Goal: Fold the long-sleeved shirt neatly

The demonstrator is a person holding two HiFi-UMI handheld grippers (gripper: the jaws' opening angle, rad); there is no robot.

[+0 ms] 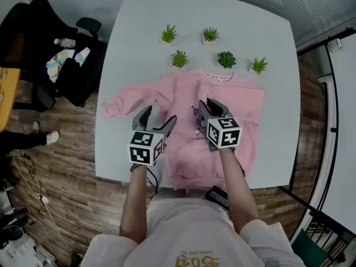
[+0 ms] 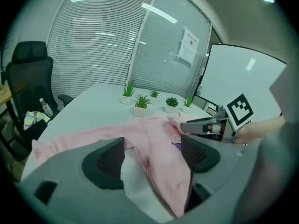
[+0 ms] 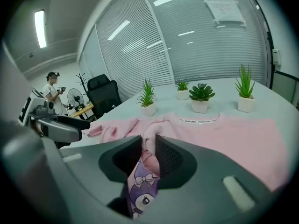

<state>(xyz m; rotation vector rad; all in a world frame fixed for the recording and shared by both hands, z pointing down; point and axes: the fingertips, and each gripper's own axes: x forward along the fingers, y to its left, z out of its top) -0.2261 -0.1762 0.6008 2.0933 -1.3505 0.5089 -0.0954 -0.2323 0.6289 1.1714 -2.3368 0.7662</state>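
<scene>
The pink shirt [image 1: 183,90] lies spread on the table [image 1: 139,32]. The right gripper [image 1: 204,105] pinches a fold of it; the left gripper [image 1: 160,115] hangs with jaws apart. Five pots [image 1: 177,67] each hold a plant [image 1: 179,57].

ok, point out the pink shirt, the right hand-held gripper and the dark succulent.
pink shirt [image 1: 186,149], head view, front of its body.
right hand-held gripper [image 3: 148,143], right gripper view, midway between its fingertips.
dark succulent [image 1: 226,59], head view, its leaves.

Pink long-sleeved shirt [image 1: 222,102], purple cartoon print, spread on white table; front fold pinched up
</scene>
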